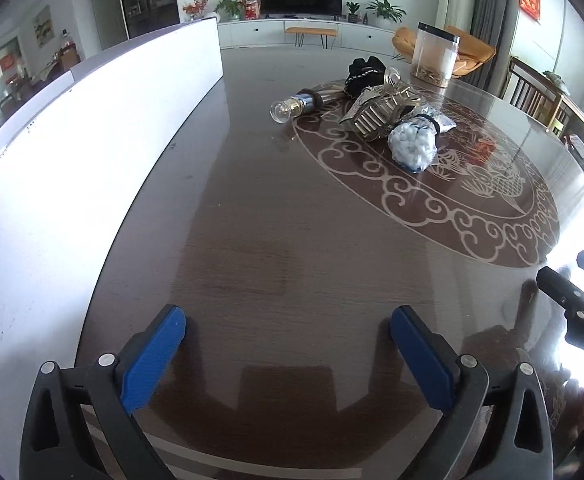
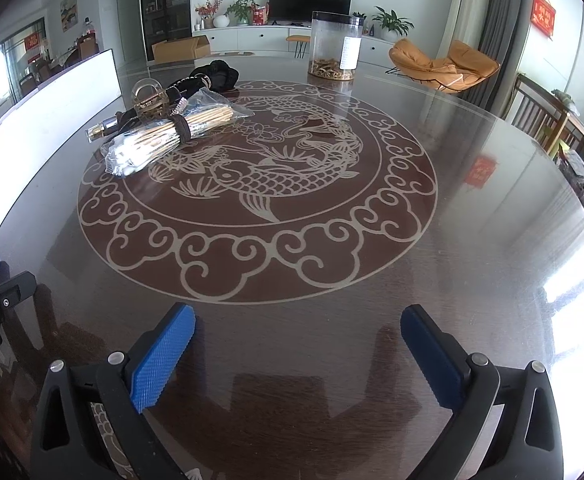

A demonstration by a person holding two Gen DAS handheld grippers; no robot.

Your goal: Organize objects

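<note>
Cotton swabs in a clear bag [image 2: 159, 140], tied round the middle with a dark hair band, lie on the left part of the dark table [image 2: 472, 240], long axis running from near-left to far-right, white tips nearest the left. Just behind, touching or overlapping, sit a clear hair clip [image 2: 149, 100], a small glass bottle [image 2: 105, 128] on its side and a black bundle [image 2: 211, 76] whose make-up is hard to tell. A clear jar [image 2: 336, 46] stands upright well apart, farther back. Left gripper [image 1: 287, 328] and right gripper [image 2: 298, 326] both hover over bare tabletop, jaws spread wide, gripping nothing. A white board [image 1: 51, 184] edges the table's left side, cut off by the frame.
</note>
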